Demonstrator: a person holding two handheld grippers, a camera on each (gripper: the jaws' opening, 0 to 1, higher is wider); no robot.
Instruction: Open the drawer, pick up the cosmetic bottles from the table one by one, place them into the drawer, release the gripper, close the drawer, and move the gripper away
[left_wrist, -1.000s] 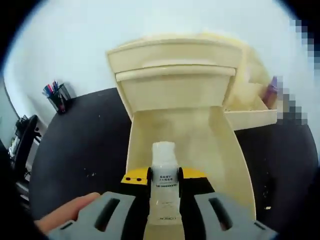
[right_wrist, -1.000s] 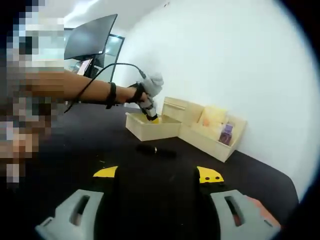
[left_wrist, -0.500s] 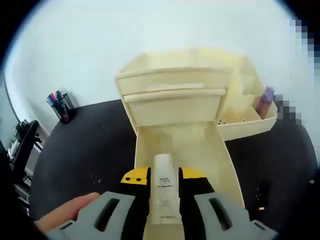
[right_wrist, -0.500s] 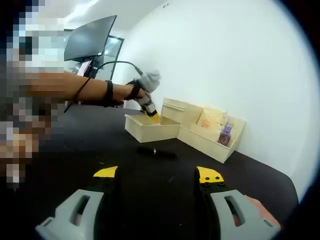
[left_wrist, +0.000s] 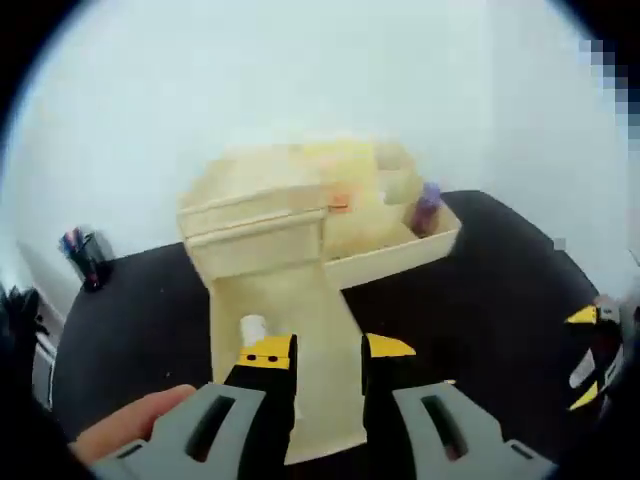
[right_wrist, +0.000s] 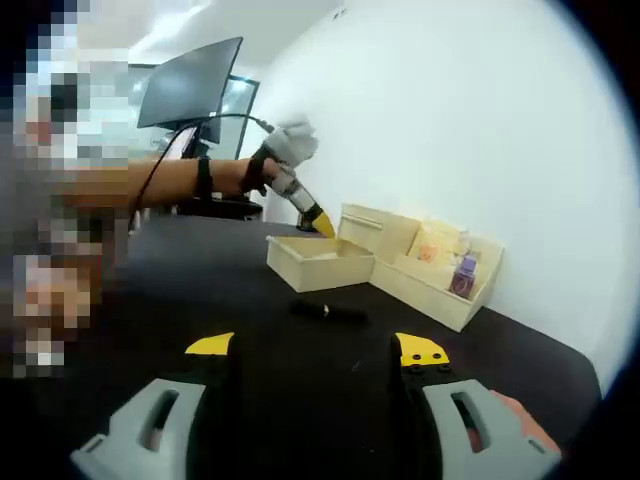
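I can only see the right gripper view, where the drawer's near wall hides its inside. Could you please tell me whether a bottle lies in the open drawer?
Observer: Yes. In the left gripper view a white-capped bottle lies in the drawer, toward the left of that view and partly behind a jaw.
Operator: Thank you. And are the jaws on that side gripping anything?
Observer: No. The left gripper is open over the drawer's front end, with nothing between its jaws.
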